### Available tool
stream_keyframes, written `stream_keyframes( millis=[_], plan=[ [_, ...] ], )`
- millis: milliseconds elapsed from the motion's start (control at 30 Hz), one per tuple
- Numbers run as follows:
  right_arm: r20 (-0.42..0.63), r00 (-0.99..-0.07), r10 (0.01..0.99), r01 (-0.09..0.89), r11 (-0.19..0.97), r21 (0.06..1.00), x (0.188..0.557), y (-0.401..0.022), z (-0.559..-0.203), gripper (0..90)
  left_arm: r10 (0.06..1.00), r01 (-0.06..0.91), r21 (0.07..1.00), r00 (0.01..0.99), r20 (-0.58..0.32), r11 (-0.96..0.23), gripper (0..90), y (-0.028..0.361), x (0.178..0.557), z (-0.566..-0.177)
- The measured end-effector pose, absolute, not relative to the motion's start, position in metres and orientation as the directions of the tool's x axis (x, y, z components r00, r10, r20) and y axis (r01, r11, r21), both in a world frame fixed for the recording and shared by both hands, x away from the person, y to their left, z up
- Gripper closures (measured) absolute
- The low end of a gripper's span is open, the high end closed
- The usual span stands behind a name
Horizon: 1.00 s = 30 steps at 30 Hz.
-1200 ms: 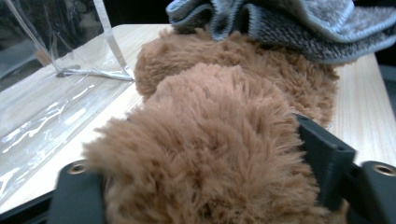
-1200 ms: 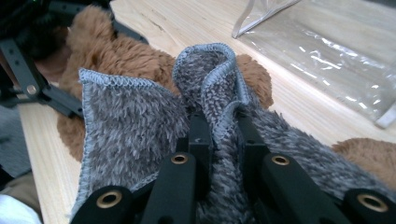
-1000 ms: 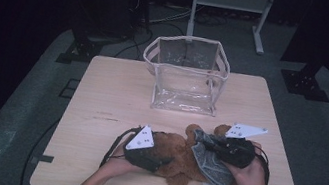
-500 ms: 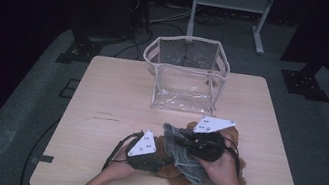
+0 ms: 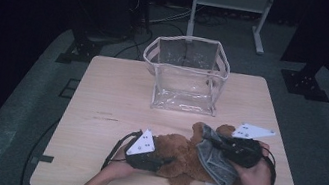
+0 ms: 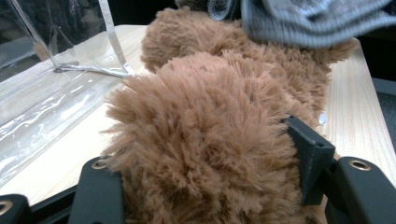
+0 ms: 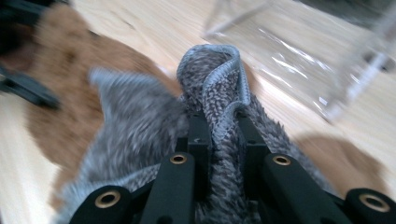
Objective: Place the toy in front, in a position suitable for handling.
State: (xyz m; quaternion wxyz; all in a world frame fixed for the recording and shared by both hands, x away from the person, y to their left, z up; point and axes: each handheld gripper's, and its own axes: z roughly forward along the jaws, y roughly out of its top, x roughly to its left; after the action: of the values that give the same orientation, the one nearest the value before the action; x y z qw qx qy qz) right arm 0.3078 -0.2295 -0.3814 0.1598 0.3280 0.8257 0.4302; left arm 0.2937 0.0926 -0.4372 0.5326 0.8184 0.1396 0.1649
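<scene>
A brown teddy bear (image 5: 182, 156) lies near the table's front edge, with a grey knit garment (image 5: 215, 157) draped over its right side. My left gripper (image 5: 167, 163) comes in from the left. Its jaws have just been closing and now press into the bear's thick fur (image 6: 210, 140), one on each side of a limb. My right gripper (image 5: 210, 138) is shut on a folded edge of the grey garment (image 7: 215, 79), which stands up between its jaws. In the right gripper view the bear (image 7: 74, 70) is blurred behind the garment.
A clear plastic bag (image 5: 185, 76) with a white rim stands open at the far middle of the wooden table (image 5: 111, 94), just beyond the bear. Its clear wall (image 6: 46, 93) is close on the left in the left gripper view. The floor around is dark.
The right hand swung left over the bear with the grey garment, then came back to the right. The left hand stayed where it was on the bear.
</scene>
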Motion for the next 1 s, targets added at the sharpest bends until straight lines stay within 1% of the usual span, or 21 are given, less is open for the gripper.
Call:
stream_keyframes(
  millis=[133, 200, 333, 433, 500, 533, 633, 667, 733, 767, 833, 933, 967, 1000],
  plan=[
    [0.042, -0.69, 0.722, 0.444, 0.377, 0.813, 0.309, -0.253, -0.386, 79.0, 0.406, 0.059, 0.919, 0.907, 0.114, -0.389, 36.4, 0.093, 0.295, -0.438],
    [0.064, -0.692, 0.719, 0.442, 0.352, 0.825, 0.307, -0.256, -0.384, 79.0, 0.408, 0.057, 0.92, 0.905, 0.117, -0.389, 36.2, 0.093, 0.295, -0.438],
    [0.104, -0.744, 0.66, 0.407, 0.324, 0.854, 0.3, -0.243, -0.372, 78.9, 0.408, 0.06, 0.92, 0.906, 0.113, -0.388, 36.1, 0.093, 0.296, -0.438],
    [0.088, -0.768, 0.635, 0.383, 0.345, 0.857, 0.3, -0.232, -0.367, 78.8, 0.41, 0.059, 0.921, 0.905, 0.113, -0.385, 36.1, 0.093, 0.295, -0.438],
    [0.041, -0.776, 0.629, 0.365, 0.395, 0.843, 0.304, -0.222, -0.373, 78.9, 0.407, 0.051, 0.919, 0.905, 0.123, -0.392, 36.1, 0.093, 0.295, -0.438],
    [0.016, -0.766, 0.642, 0.366, 0.417, 0.832, 0.307, -0.222, -0.377, 78.9, 0.407, 0.05, 0.918, 0.905, 0.126, -0.394, 36.1, 0.093, 0.295, -0.438],
    [0.016, -0.745, 0.667, 0.389, 0.415, 0.822, 0.313, -0.229, -0.386, 78.9, 0.409, 0.047, 0.917, 0.903, 0.13, -0.395, 36.1, 0.092, 0.295, -0.438],
    [0.025, -0.715, 0.699, 0.414, 0.395, 0.82, 0.32, -0.242, -0.391, 78.8, 0.412, 0.05, 0.919, 0.902, 0.126, -0.391, 36.1, 0.092, 0.296, -0.438],
    [-0.001, -0.679, 0.734, 0.432, 0.401, 0.808, 0.325, -0.254, -0.392, 78.8, 0.415, 0.054, 0.917, 0.901, 0.125, -0.394, 36.1, 0.092, 0.297, -0.438],
    [0.012, -0.667, 0.745, 0.448, 0.389, 0.805, 0.326, -0.259, -0.391, 78.8, 0.414, 0.052, 0.917, 0.901, 0.128, -0.396, 36.1, 0.092, 0.297, -0.438],
    [0.019, -0.665, 0.747, 0.451, 0.381, 0.807, 0.326, -0.262, -0.389, 78.8, 0.413, 0.05, 0.917, 0.902, 0.13, -0.397, 36.1, 0.092, 0.297, -0.438],
    [0.051, -0.692, 0.72, 0.422, 0.346, 0.838, 0.318, -0.261, -0.377, 78.8, 0.413, 0.051, 0.918, 0.902, 0.126, -0.393, 36.1, 0.092, 0.297, -0.438],
    [0.066, -0.711, 0.7, 0.41, 0.336, 0.848, 0.315, -0.256, -0.372, 78.7, 0.415, 0.053, 0.92, 0.902, 0.123, -0.389, 36.0, 0.092, 0.297, -0.438],
    [0.079, -0.753, 0.653, 0.381, 0.334, 0.862, 0.309, -0.242, -0.365, 78.6, 0.415, 0.055, 0.92, 0.902, 0.122, -0.389, 35.8, 0.092, 0.298, -0.438]
  ],
)
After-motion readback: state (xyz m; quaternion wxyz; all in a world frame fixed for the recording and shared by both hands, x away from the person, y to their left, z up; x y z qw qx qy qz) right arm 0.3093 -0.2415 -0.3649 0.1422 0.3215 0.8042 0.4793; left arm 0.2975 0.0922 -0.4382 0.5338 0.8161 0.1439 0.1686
